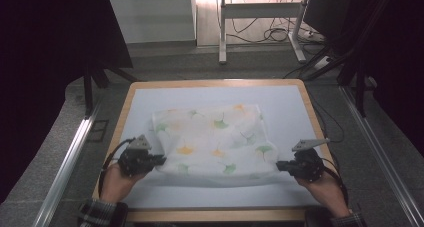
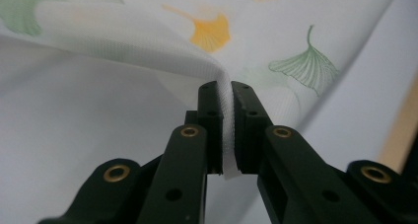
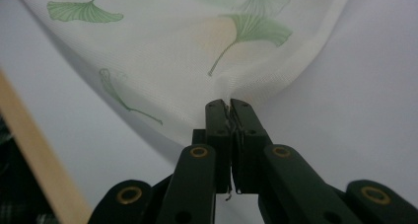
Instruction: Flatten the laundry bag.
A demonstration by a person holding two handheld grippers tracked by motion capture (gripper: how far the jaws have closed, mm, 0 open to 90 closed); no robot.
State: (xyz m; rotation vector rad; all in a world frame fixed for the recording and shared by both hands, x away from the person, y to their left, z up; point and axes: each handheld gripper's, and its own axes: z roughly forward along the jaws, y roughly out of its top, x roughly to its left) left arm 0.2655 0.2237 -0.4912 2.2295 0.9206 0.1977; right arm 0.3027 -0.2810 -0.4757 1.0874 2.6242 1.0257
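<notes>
The left gripper [image 2: 227,93] is clamped on a near corner of the cloth [image 1: 215,139], a thin strip of white weave pinched between its closed jaws. The right gripper [image 3: 229,107] grips the other near corner the same way, jaws nearly together with fabric caught between them. So both corners are secured, and the near edge hangs lifted a little off the surface [image 1: 290,104] between the two hands. What seems left is the fold or spread itself: carrying this edge across and laying it down flat. The cloth is sheer, white and finely woven, printed with green and orange ginkgo leaves. It lies roughly square in the middle of the pale surface, looks doubled, and sags softly from each pinch point.
</notes>
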